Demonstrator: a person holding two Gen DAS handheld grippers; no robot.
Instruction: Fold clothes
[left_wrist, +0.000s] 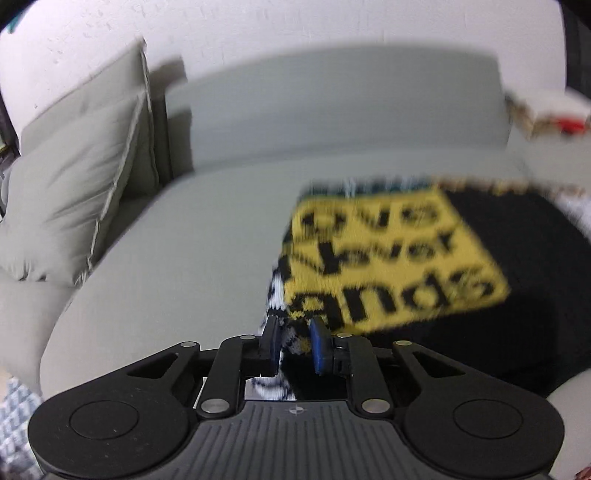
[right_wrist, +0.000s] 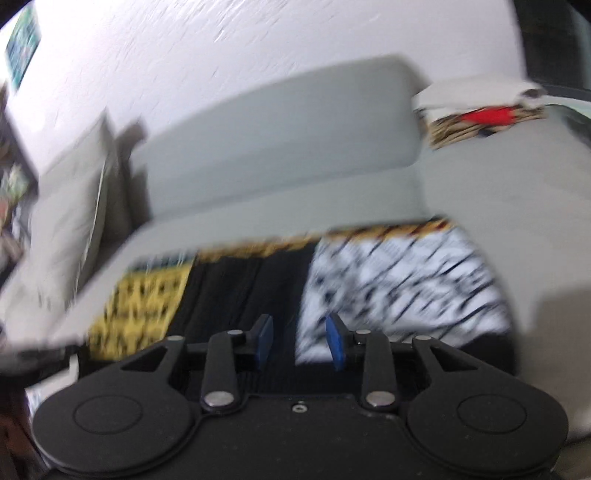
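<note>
We have the left black two-finger gripper (left_wrist: 293, 341) low over the front of the seat, its blue-padded jaws parted only a little, with a bunched corner of fabric sitting between them. The pads look close to the cloth on both sides, but the frame is smeared and we cannot tell whether they are truly pinching it or just straddling it. The right black gripper (right_wrist: 300, 341) hovers with its jaws spread and nothing between the pads, only fabric lying beneath.

Our read: we are at the grasp stage of a fold, the left side taking a near corner while the right has not yet picked its hold. The next move calls for the right gripper to drop onto the near edge and close on it, so both corners can lift together and carry toward the back of the seat. Lifting one-sided would likely drag the cloth askew.

Now the thing itself: a black knitted garment with a yellow lettered panel (left_wrist: 391, 258) lies spread fairly flat on the pale grey-green sofa seat (left_wrist: 177, 258), near its front edge. The right wrist view shows a black-and-white patterned section (right_wrist: 399, 288) beside the black middle, and a yellow-and-black trim along the far edge. It looks thick and soft.

Further out, a grey-green piped cushion (left_wrist: 74, 199) leans at the left end, well apart from the garment.
</note>
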